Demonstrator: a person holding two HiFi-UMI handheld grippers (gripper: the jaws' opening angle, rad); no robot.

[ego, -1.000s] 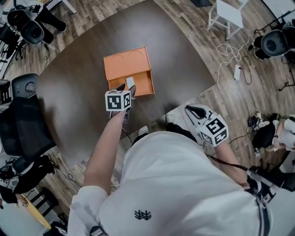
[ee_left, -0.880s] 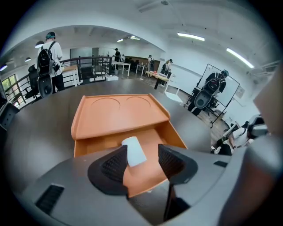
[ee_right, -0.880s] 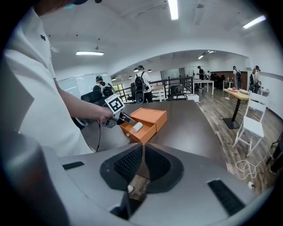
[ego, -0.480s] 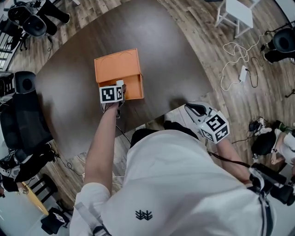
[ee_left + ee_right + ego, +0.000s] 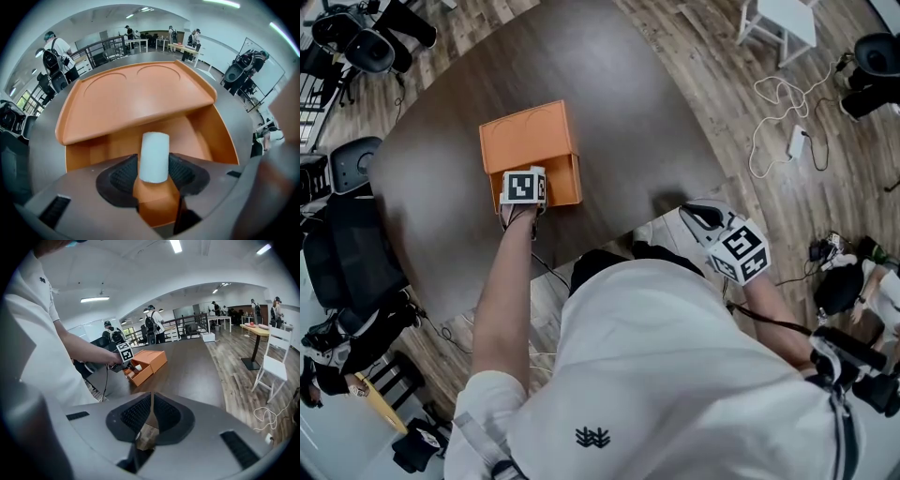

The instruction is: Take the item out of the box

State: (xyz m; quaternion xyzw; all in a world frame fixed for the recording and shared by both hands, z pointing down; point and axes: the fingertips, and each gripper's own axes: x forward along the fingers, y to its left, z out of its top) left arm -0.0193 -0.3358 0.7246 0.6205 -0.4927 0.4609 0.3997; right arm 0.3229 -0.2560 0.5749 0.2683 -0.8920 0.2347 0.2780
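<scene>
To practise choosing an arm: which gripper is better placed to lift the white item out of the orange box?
Left. The left gripper is inside the orange box with its jaws closed on the white item; the right gripper is shut, empty, held back near the person.

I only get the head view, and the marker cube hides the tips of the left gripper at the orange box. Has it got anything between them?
Observer: Yes. The left gripper view shows the left gripper closed on a white item, touching it on both sides.
Operator: Is the item clear of the box?
Observer: No. The open drawer of the orange box shows right behind and under the item.
Operator: What about the other gripper?
Observer: The right gripper has its jaws together with nothing between them.
</scene>
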